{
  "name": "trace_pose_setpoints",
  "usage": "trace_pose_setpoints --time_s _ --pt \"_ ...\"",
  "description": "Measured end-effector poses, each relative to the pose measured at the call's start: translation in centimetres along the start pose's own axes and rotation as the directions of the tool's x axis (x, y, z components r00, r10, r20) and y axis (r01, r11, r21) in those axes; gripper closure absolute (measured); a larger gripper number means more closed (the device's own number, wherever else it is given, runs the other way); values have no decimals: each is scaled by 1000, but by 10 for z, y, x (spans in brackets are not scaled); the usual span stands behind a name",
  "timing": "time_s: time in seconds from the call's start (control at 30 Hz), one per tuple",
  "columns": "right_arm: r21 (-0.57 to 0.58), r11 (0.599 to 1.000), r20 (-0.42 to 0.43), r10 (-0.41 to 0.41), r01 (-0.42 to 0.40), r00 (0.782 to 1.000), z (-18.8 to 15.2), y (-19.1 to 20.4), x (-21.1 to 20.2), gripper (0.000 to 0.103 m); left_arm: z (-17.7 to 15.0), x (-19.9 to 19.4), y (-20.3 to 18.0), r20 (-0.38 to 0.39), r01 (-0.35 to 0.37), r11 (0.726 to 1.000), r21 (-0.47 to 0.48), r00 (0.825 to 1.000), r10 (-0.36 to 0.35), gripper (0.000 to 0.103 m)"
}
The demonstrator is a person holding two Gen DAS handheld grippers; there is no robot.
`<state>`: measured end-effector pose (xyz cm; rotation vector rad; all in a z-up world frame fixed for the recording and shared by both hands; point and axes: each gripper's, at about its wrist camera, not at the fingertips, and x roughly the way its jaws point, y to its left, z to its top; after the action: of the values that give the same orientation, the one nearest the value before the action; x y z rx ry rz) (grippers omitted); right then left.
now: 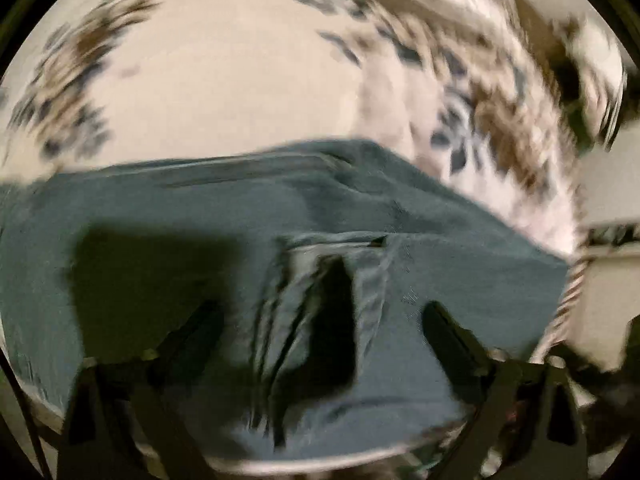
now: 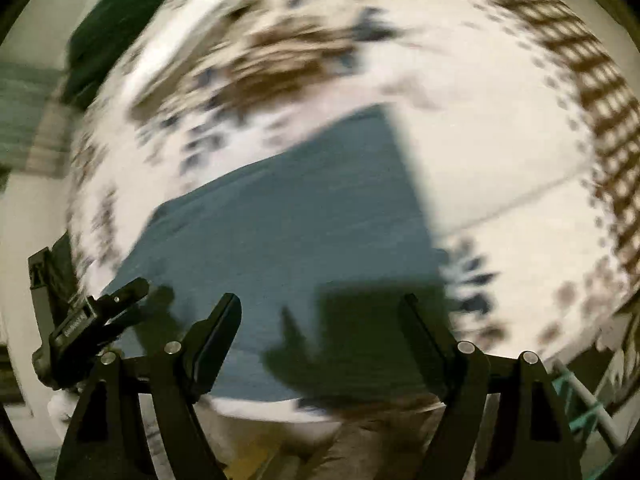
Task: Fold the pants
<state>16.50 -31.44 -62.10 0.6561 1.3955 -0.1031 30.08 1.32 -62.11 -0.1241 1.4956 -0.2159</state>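
Note:
Teal pants [image 1: 248, 216] lie flat on a white bedspread with brown and blue flower prints [image 1: 224, 80]. In the left wrist view the waistband and open fly [image 1: 336, 280] lie between the fingers. My left gripper [image 1: 320, 312] is open and empty just above the fabric. In the right wrist view the pants [image 2: 304, 216] show as a folded rectangle with a straight right edge. My right gripper [image 2: 324, 304] is open and empty above its near edge. The left gripper's body [image 2: 88, 324] shows at the lower left of that view. Both views are blurred by motion.
The patterned bedspread [image 2: 500, 120] surrounds the pants. A dark green cloth [image 2: 120, 16] lies at the far left of the right wrist view. The bed's near edge [image 2: 280, 412] runs below the pants. A teal and white frame [image 2: 584, 396] stands at the lower right.

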Motion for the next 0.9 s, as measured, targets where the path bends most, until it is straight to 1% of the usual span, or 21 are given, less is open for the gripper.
trace_pose_setpoints --time_s 0.03,0.07,0.1,0.13,0.2,0.3,0.37,0.43,0.53,0.57,0.6,0.63,0.67,0.7,0.73,0.77,0.8,0.83,0.87,0.9 --pt "0 1000 -12 -9 9 1000 7 -10 4 21 0 10 -7 -9 -50 998 30 999 50 42" --pt "-5 1000 -23 -16 16 1000 14 -13 8 20 -1 13 -10 9 -65 997 47 998 65 60" --pt "-13 1000 -32 -19 19 999 18 -16 11 21 -3 11 -11 26 -54 997 48 998 53 84" --pt "-30 999 -45 -17 16 999 21 -18 17 21 -7 3 -11 39 -22 999 46 999 20 90" --pt "-67 997 -67 -30 26 997 26 -15 24 21 -15 -12 -6 60 -13 999 34 998 11 92" --pt "-110 993 -92 -57 47 994 29 2 39 21 -22 -25 11 54 -15 1000 -21 998 17 92" --pt "-127 991 -91 -60 48 994 31 7 41 21 -23 -20 23 38 -20 998 -59 999 23 92" --pt "-143 988 -105 -80 65 991 32 11 44 21 -19 -8 32 10 -12 996 -93 1000 13 92" --pt "-171 981 -121 -116 94 986 30 16 45 21 -16 -3 36 -8 0 994 -106 1000 -1 87" --pt "-175 980 -131 -121 98 984 26 15 43 21 -17 -5 37 -13 15 993 -115 1000 -17 84" --pt "-170 980 -157 -129 102 979 21 11 44 21 -20 -9 41 -18 41 990 -136 999 -44 72" --pt "-164 981 -185 -133 103 974 15 9 47 21 -24 -12 45 -21 60 986 -156 998 -64 65" --pt "-159 982 -210 -135 102 968 9 5 50 21 -30 -13 48 -23 96 980 -173 995 -101 52" --pt "-156 982 -236 -142 107 961 3 0 53 21 -38 -11 49 -28 121 977 -174 991 -127 51" --pt "-156 980 -261 -158 120 952 -4 -5 59 21 -47 -9 50 -37 112 982 -155 992 -119 51" --pt "-163 977 -285 -177 134 942 -12 -10 66 21 -57 -4 46 -39 88 989 -120 995 -94 54" --pt "-171 974 -293 -193 147 937 -17 -13 70 23 -63 -1 43 -39 63 993 -96 997 -67 71" --pt "-178 969 -284 -218 172 934 -22 -17 73 24 -69 0 41 -34 29 997 -71 999 -31 81" --pt "-176 968 -276 -221 177 935 -23 -19 73 24 -74 0 42 -28 5 998 -56 1000 -6 85" --pt "-167 970 -274 -219 178 937 -22 -20 73 24 -77 1 46 -16 8 998 -67 1000 -9 86"
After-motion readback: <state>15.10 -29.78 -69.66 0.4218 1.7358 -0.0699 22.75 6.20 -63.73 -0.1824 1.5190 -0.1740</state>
